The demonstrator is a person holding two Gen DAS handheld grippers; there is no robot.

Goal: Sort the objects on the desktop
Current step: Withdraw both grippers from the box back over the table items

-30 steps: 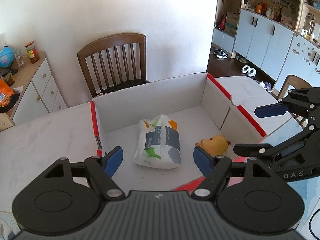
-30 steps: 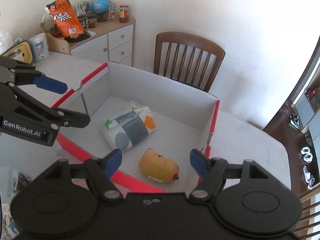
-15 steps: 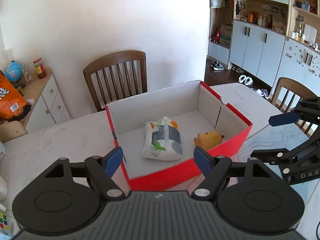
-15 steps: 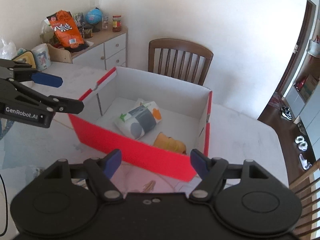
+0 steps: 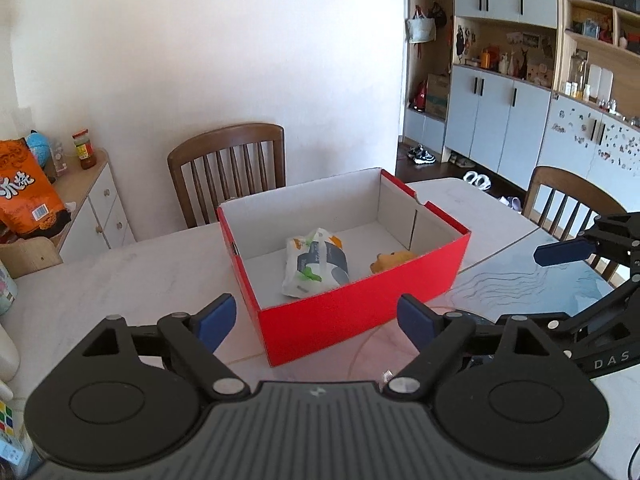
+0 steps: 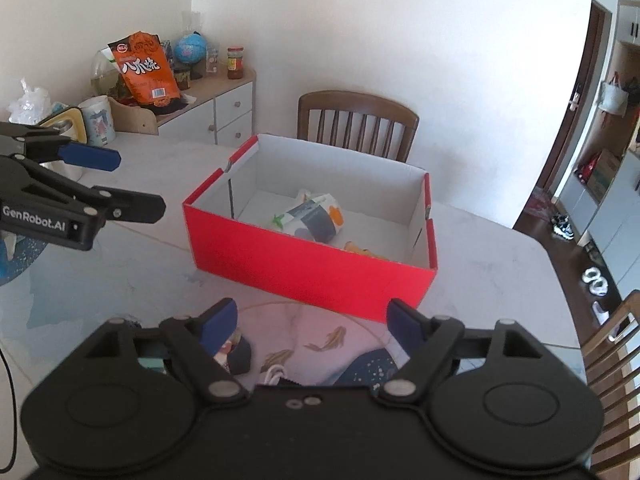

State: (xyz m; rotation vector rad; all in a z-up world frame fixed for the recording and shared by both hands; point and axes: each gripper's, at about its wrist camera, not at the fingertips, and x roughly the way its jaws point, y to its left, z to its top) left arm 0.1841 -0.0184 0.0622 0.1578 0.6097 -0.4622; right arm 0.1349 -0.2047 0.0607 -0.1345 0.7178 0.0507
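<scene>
Opening, empty: left hand-held gripper (image 5: 316,318), right hand-held gripper (image 6: 310,322); careless reach may nudge red cardboard box (image 6: 308,264) across worktop (image 6: 120,272).

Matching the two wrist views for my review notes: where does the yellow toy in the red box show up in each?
Left wrist: the yellow toy lies right of centre, at the box's right end, right of the wipes pack, half hidden by the near red wall.
Right wrist: the toy is just right of centre, only a sliver above the near red wall, below the pack.
Shared landmark: the wooden chair behind the red box.
</scene>
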